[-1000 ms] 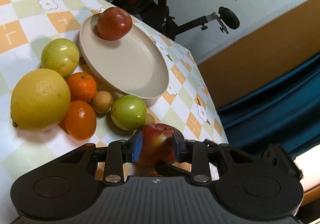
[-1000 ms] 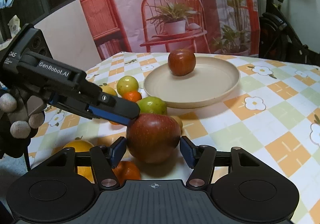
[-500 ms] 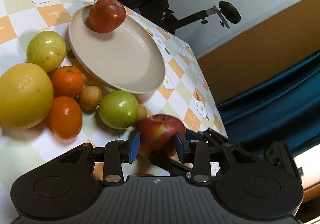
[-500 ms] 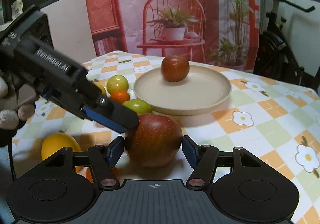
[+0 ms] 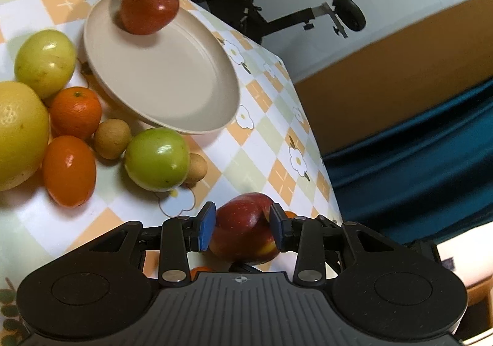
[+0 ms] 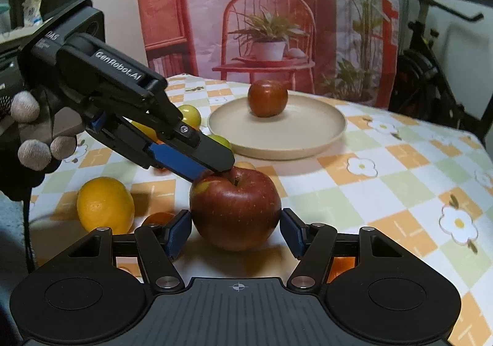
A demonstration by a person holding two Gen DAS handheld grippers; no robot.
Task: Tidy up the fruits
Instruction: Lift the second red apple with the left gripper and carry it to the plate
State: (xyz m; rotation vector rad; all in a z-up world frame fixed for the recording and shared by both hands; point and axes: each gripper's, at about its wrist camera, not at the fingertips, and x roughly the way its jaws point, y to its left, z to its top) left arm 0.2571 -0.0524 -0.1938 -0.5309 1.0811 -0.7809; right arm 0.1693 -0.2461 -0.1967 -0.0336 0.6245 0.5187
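Two handheld grippers meet at one red apple on a checked tablecloth; a plate behind holds a single fruit

The red apple (image 6: 235,207) sits on the tablecloth (image 6: 385,191) between the spread pads of the right gripper (image 6: 235,230), which look just clear of its sides, so no firm pinch. The left gripper (image 5: 242,227), its jaws slightly parted, brackets the same apple; whether it touches, I cannot tell. Only a dark red fruit (image 5: 148,6) lies on the beige plate (image 5: 185,90). Green, orange and yellow fruits (image 5: 157,159) sit loose beside it, so sorting seems barely begun
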